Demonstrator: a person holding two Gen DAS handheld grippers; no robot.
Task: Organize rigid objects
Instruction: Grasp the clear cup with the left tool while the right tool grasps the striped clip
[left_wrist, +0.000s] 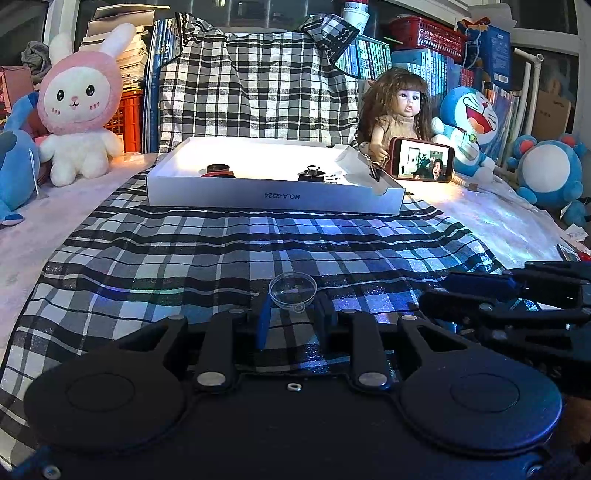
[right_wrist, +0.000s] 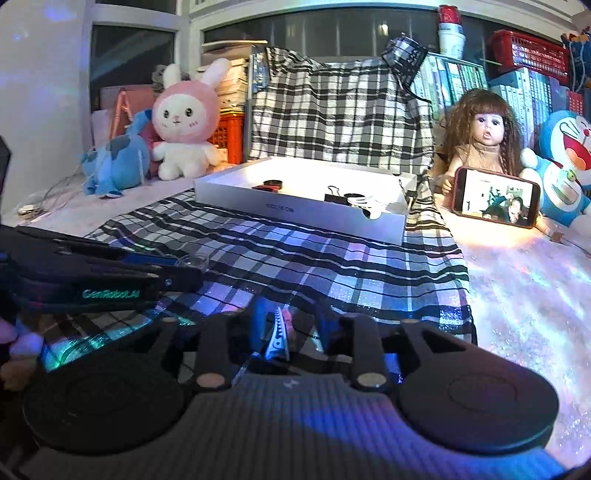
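Note:
A clear plastic suction cup (left_wrist: 292, 290) lies on the checked cloth between the tips of my left gripper (left_wrist: 293, 314), whose jaws stand open around it. My right gripper (right_wrist: 290, 325) is open around a small toothed hair clip (right_wrist: 277, 334) that lies on the cloth between its fingers. A white shallow box (left_wrist: 273, 194) sits further back; it holds a red-and-black ring (left_wrist: 219, 170), a black binder clip (left_wrist: 312, 172) and a white item (right_wrist: 364, 203). The box shows in the right wrist view too (right_wrist: 303, 214). The left gripper shows at the left of the right wrist view (right_wrist: 110, 280).
A phone (left_wrist: 423, 159) with a lit screen leans on a doll (left_wrist: 400, 110) right of the box. A pink bunny plush (left_wrist: 79, 107), a blue plush (right_wrist: 116, 158) and Doraemon toys (left_wrist: 469, 125) ring the table. Books and crates stand behind.

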